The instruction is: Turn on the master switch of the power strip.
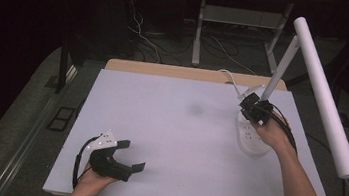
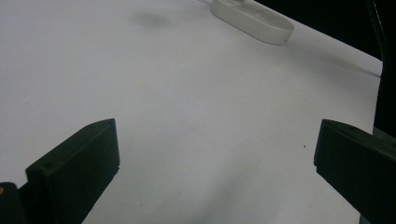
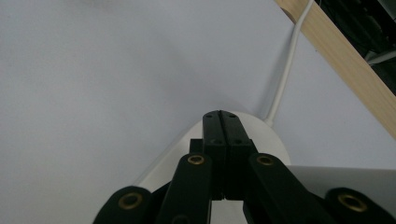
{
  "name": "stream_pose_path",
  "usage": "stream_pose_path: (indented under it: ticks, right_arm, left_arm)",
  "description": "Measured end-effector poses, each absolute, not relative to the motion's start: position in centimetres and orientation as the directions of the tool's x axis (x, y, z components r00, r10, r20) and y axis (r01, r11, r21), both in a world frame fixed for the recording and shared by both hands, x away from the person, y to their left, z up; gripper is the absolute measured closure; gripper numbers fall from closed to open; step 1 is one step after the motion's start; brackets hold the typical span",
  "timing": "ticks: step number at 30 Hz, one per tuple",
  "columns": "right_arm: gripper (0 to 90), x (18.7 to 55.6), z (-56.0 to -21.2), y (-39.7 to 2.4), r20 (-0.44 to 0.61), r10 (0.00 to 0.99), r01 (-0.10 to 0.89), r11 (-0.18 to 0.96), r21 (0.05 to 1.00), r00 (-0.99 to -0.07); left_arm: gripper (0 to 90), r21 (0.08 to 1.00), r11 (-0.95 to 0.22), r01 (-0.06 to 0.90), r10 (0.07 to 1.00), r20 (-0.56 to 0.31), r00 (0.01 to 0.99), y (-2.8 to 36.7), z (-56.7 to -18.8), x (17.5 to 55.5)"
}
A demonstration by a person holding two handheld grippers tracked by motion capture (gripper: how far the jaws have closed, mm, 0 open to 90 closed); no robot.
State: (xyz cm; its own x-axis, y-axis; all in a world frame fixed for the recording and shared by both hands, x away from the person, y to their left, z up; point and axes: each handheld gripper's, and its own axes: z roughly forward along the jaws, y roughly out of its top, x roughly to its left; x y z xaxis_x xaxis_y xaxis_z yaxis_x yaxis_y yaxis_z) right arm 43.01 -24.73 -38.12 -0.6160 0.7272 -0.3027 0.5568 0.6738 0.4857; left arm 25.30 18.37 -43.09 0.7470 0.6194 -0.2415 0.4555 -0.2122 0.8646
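The right tongs (image 1: 253, 109) are pressed fully together, empty, above a white power strip (image 1: 251, 136). The left tongs (image 1: 131, 154) are held wide apart, empty. No writing can be read.

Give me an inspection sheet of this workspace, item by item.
Surface: white table top, bare, wooden edge at far side.
Job's things: white lamp base on the table's right side, arm rising from it.
Clutter: nothing seen.
Grippers: left gripper jaws open, low over the table; right gripper jaws shut above the lamp base.
Cables: white cord runs from the base over the far edge.
Surroundings: dark floor, desk legs, floor wires.
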Motion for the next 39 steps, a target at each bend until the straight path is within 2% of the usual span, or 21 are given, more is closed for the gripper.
stream_pose_path:
  ticks: [26,39]
  right_arm:
    - [89.6,44.3,-40.4,-24.6,-0.303,0.753,0.619,0.655,0.434,-0.584]
    - [89.6,44.1,-40.6,-25.1,-0.278,0.781,0.624,0.618,0.478,-0.560]
  left_arm:
    - [0.0,0.863,-0.215,0.457,0.621,-0.241,0.746,18.5,-43.1,25.3]
    - [0.0,0.862,-0.220,0.456,0.618,-0.238,0.749,18.3,-43.1,25.2]
